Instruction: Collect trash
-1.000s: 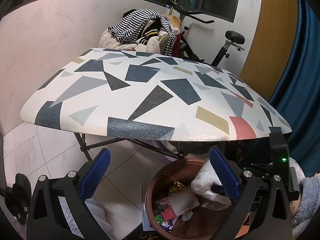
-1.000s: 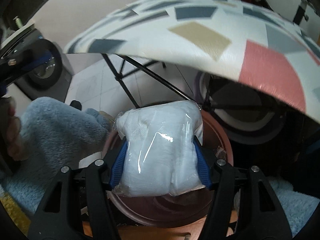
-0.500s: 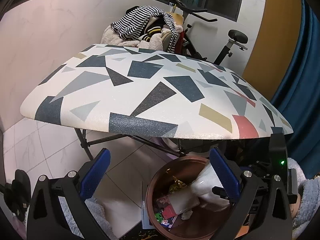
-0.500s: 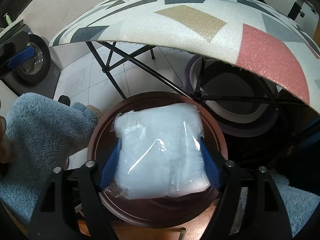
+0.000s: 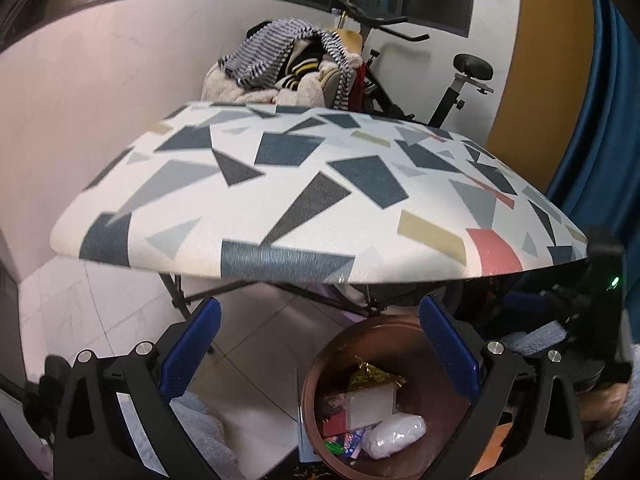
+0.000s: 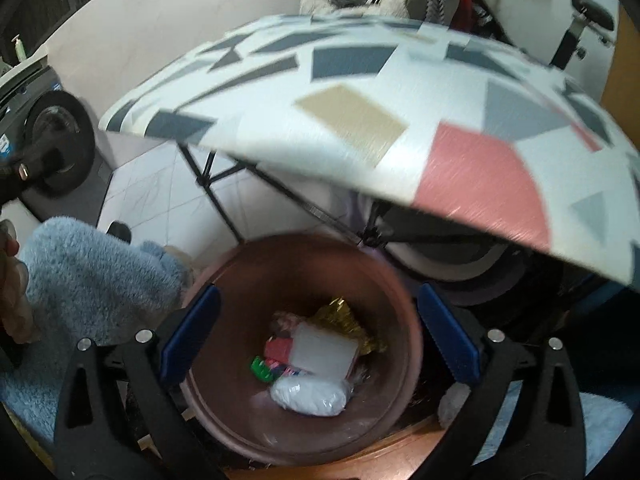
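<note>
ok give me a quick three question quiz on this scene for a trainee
1. True or false: the right gripper is clamped on the white plastic-wrapped packet.
2. Where does the packet lie? A) on the patterned table B) in the brown bin C) on the floor
3. Fill in: the left gripper's fingers stand ____.

Key: 1 false, its fingers have just been opening and nothing is between them; 2 B; 3 open.

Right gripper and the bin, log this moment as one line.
right gripper: open, jaws just opened, empty | white packet: in bin | left gripper: open, empty
</note>
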{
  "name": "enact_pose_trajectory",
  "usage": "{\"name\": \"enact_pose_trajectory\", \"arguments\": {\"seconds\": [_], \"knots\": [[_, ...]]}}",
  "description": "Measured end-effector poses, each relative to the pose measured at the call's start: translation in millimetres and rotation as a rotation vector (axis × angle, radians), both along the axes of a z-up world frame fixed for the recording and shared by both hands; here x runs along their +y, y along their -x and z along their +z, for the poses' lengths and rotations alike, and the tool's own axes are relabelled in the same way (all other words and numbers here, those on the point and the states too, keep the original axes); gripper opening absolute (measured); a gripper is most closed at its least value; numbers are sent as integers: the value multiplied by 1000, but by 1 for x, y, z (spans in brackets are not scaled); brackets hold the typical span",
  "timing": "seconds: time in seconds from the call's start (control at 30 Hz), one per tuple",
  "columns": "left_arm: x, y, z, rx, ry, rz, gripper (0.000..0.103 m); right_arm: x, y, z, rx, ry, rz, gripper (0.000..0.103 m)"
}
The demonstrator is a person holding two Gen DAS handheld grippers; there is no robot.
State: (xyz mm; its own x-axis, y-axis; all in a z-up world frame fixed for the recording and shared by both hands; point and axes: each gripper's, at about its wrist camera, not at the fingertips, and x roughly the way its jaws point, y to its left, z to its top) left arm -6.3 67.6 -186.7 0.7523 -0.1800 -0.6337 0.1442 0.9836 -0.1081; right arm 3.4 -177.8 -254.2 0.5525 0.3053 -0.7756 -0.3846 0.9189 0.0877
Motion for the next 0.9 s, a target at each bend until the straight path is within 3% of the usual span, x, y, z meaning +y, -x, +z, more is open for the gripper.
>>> {"name": "enact_pose_trajectory", "arguments": {"seconds": [0.23, 0.57, 0.73, 0.9], "knots": [[-14, -8, 46, -95, -71, -22, 97, -26, -4, 69, -160, -36, -82, 97], [-27, -17, 147, -286, -91, -13, 97, -47, -15, 164, -318, -41, -132, 97], [-27, -14, 173, -333, -97, 16, 97, -52, -11, 197, -367, -41, -144, 97], [-30, -11, 184, -324, -113, 17, 97, -56, -6, 217, -376, -45, -139, 97]]}}
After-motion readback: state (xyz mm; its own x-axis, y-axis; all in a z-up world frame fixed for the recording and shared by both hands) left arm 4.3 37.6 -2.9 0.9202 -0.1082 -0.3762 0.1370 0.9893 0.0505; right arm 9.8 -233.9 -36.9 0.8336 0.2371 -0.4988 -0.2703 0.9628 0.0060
